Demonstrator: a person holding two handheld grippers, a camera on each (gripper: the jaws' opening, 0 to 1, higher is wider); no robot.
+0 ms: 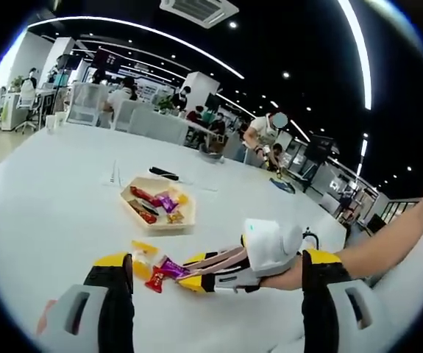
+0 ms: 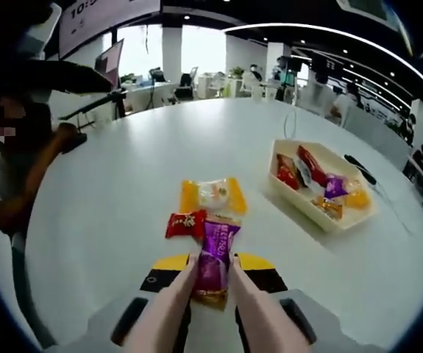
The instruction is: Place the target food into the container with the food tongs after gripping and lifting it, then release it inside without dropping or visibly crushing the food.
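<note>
A purple wrapped candy (image 2: pixel 217 246) lies low over the white table (image 2: pixel 123 220), pinched between the tips of pale pink food tongs (image 2: pixel 168 312). My right gripper (image 2: pixel 215 262) is shut on those tongs. Just beyond the purple candy are a red candy (image 2: pixel 185 224) and a yellow-ended candy (image 2: pixel 212 195). The cream tray (image 2: pixel 292 197) to the right holds several wrapped candies. In the left gripper view, my left gripper (image 1: pixel 217 259) stands wide open and holds nothing. The right gripper (image 1: pixel 196 273) reaches in from the right with the purple candy (image 1: pixel 171 268) in the tongs (image 1: pixel 218 263). I cannot tell whether the candy is off the table.
The tray (image 1: pixel 143 220) sits a short way beyond the loose candies (image 1: pixel 143 254). A black pen (image 1: pixel 163 173) and papers lie behind it. A person (image 2: pixel 20 162) sits at the table's left edge. Other people and chairs are far back in the office.
</note>
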